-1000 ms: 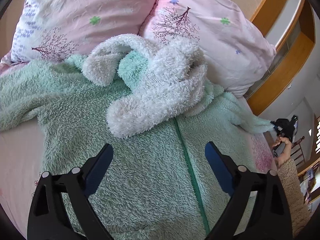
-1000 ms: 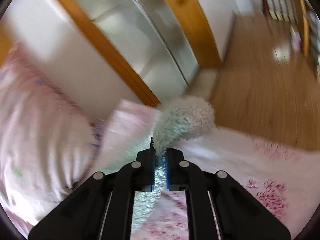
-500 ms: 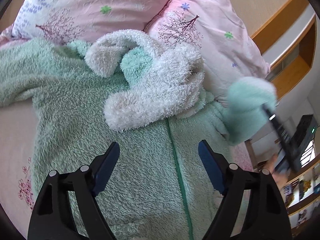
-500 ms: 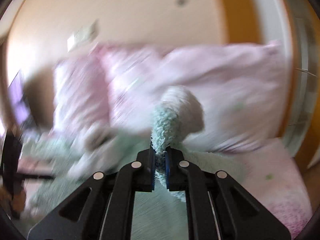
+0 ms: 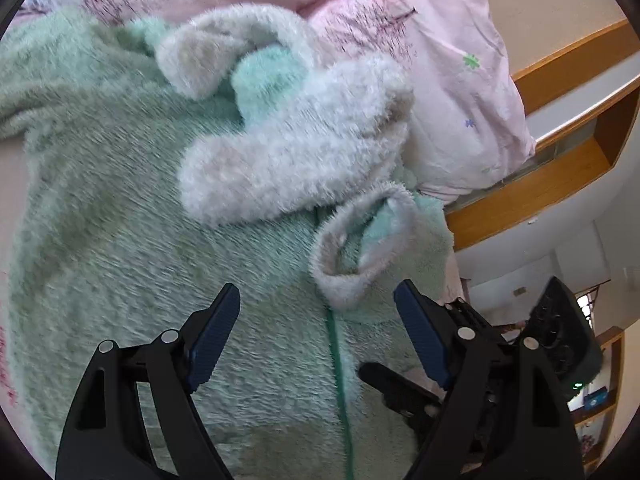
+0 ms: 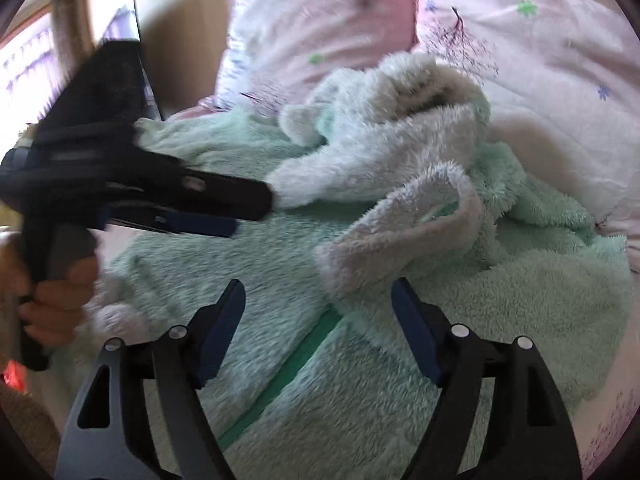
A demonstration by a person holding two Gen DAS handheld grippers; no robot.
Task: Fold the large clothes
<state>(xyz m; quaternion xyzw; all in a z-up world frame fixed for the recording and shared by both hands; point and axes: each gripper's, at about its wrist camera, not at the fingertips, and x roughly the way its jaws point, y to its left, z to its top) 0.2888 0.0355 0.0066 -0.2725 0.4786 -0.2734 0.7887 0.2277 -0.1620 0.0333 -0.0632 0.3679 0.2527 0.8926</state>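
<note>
Fleecy green robe point(image 5: 120, 208) — 1 — under 2 spread tools, 2 pillows point(image 5: 440, 60) behind.

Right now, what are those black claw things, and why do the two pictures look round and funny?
They are tools a person holds, one in each hand. Each has a small round-lens camera, so each picture looks along its own two fingers. The left hand-held gripper and the right hand-held gripper are both open and hold nothing. Below them a fluffy green robe lies on a bed, its green zip running down the front and its white-cuffed sleeve lying across the chest. Pink pillows sit behind.
</note>
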